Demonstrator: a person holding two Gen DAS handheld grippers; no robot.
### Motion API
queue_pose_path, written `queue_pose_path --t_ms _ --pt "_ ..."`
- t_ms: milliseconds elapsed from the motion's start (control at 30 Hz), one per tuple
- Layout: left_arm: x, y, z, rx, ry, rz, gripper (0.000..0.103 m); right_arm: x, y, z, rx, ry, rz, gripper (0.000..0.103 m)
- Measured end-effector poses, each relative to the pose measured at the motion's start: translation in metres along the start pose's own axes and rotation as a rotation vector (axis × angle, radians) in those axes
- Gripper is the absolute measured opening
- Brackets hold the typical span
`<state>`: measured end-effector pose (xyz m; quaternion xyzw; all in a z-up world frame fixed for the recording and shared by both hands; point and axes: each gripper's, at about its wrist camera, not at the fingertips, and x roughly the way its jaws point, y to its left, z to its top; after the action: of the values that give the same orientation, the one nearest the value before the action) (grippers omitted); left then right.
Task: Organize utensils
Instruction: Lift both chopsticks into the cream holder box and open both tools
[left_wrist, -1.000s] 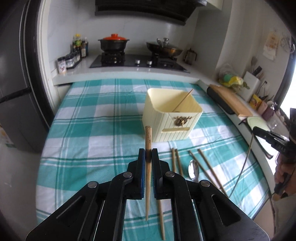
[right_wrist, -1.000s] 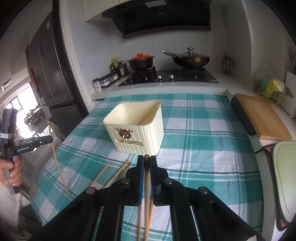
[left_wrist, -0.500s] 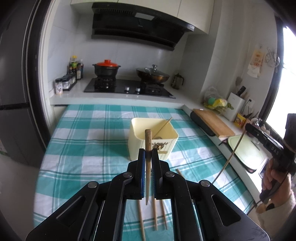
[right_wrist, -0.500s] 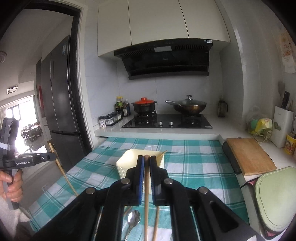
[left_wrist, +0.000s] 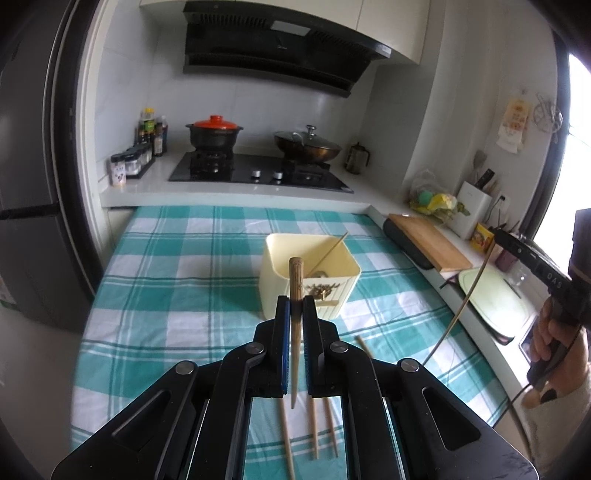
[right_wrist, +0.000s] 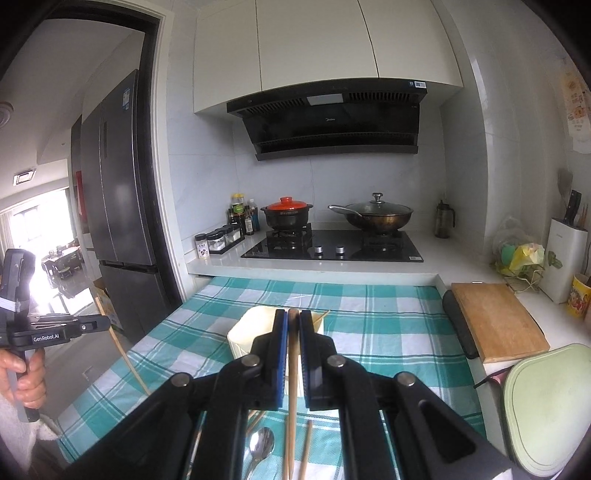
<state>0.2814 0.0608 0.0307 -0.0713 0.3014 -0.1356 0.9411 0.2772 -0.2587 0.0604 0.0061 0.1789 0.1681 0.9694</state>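
Clamping a brown bamboo chopstick (left_wrist: 296, 295), my left gripper (left_wrist: 294, 306) holds it upright above the teal checked tablecloth (left_wrist: 177, 280). My right gripper (right_wrist: 291, 325) pinches a second wooden chopstick (right_wrist: 291, 373) the same way. Just beyond both sits the cream ribbed plastic holder (left_wrist: 328, 284), one thin stick (left_wrist: 330, 249) leaning inside. Loose chopsticks (left_wrist: 314, 428) and a steel spoon (right_wrist: 261, 445) lie on the near cloth.

Cream ribbed holder (left_wrist: 310, 280) stands on the checked cloth; wooden chopsticks (left_wrist: 314, 424) lie before it.
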Motion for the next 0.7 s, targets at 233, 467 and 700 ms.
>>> queue_pose_path --t_ms 233,467,700 --pt "-0.003 -0.004 0.048 0.014 -0.065 -0.004 0.004 0.023 0.003 0.031 -0.026 -0.019 0.012 0.006" --pt "0.014 -0.016 0.114 0.012 -0.193 -0.006 0.004 0.069 0.012 0.076 -0.052 -0.106 0.025 0.006" --pt "0.084 -0.021 0.149 0.013 -0.192 0.031 0.004 0.132 0.011 0.094 -0.016 -0.187 0.04 0.006"
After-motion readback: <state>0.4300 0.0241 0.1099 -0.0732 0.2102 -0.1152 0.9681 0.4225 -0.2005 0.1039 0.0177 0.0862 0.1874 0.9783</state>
